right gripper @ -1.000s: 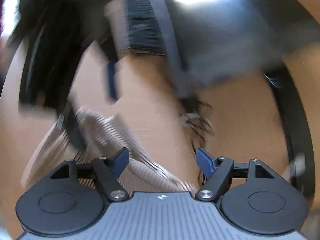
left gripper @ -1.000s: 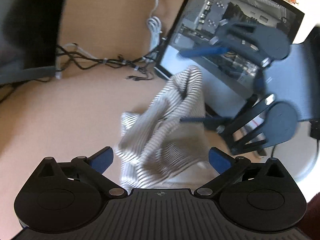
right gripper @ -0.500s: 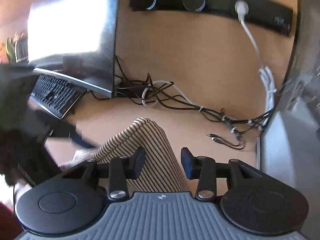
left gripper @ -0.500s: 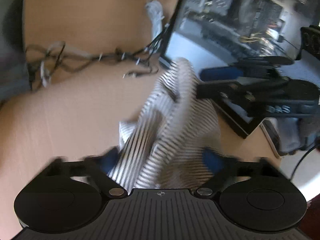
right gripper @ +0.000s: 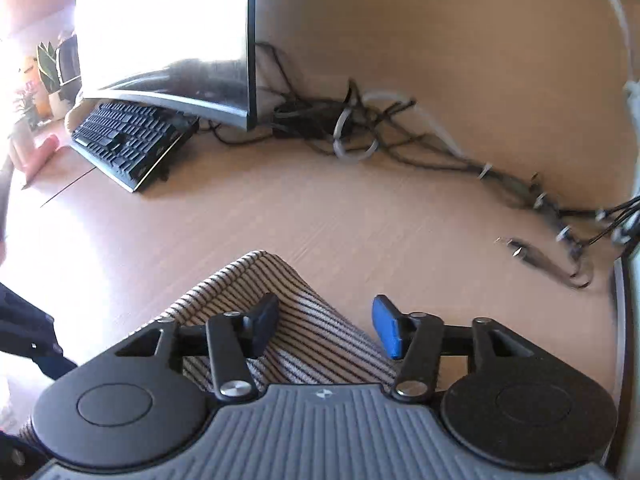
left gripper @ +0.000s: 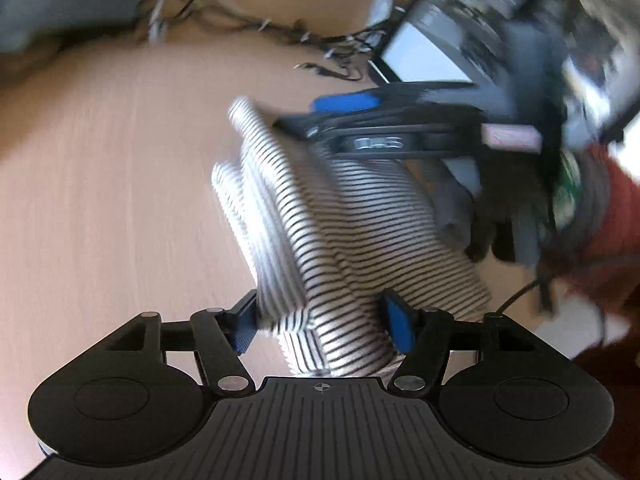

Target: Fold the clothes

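One striped garment, a soft knit in thin dark and pale bands, lies bunched in ridged folds on the smooth, light wood-grain tabletop. In the left wrist view it runs from between the fingers of the left tool away toward the right tool, which reaches in from the right side with its blue pads near the cloth's far end. The left tool's blue-padded fingers stand apart, with cloth filling the gap between them; whether they press on the fabric cannot be told through the blur.

In the right wrist view the garment forms a rounded, draped hump rising between the fingers of the right tool. The left finger rests against the striped cloth, while the right pad stands clear of it over bare tabletop, so the jaws are spread.

Beyond the cloth, one curved monitor with a glossy dark bezel stands over one black keyboard. A tangle of thin black and white cables trails across the back of the tabletop toward the right. In the left wrist view, a dark red sleeve shows behind the right tool.
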`<state>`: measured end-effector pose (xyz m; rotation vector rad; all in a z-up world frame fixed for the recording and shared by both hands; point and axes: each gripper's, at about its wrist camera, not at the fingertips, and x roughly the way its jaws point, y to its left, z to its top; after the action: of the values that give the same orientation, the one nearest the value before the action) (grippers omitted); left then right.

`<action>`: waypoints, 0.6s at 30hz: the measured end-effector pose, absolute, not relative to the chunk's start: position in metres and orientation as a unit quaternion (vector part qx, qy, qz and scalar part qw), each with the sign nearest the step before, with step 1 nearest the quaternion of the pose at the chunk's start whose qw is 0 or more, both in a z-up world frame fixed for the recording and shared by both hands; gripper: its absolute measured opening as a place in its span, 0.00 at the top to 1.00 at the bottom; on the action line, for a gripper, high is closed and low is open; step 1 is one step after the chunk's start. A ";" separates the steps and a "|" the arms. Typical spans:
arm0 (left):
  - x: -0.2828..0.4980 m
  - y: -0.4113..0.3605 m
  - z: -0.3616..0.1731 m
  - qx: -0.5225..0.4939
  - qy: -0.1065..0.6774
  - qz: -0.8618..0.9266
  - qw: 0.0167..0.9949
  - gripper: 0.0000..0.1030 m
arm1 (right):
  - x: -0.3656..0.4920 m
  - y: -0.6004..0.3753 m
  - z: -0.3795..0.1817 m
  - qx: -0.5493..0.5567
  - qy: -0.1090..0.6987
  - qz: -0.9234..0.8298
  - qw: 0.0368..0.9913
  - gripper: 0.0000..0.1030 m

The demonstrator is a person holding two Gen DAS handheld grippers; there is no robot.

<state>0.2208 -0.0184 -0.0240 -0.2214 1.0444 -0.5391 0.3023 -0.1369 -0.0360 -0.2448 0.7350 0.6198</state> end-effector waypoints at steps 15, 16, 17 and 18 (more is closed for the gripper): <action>0.241 -0.009 -0.007 -0.126 0.480 -0.302 0.814 0.18 | 0.207 -0.179 -0.012 -0.128 0.344 0.218 0.904 0.22; 0.243 -0.014 -0.009 -0.118 0.482 -0.302 0.814 0.30 | 0.205 -0.181 -0.012 -0.123 0.344 0.210 0.907 0.22; 0.245 -0.018 -0.010 -0.109 0.484 -0.301 0.814 0.38 | 0.204 -0.183 -0.011 -0.120 0.344 0.203 0.909 0.22; 0.245 -0.021 -0.010 -0.092 0.483 -0.296 0.819 0.49 | 0.202 -0.184 -0.010 -0.118 0.342 0.195 0.911 0.22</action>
<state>0.2449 -0.0213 -0.0099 -0.1953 1.0296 -0.6295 0.2017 -0.1840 -0.0103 -0.2434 0.7058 0.4024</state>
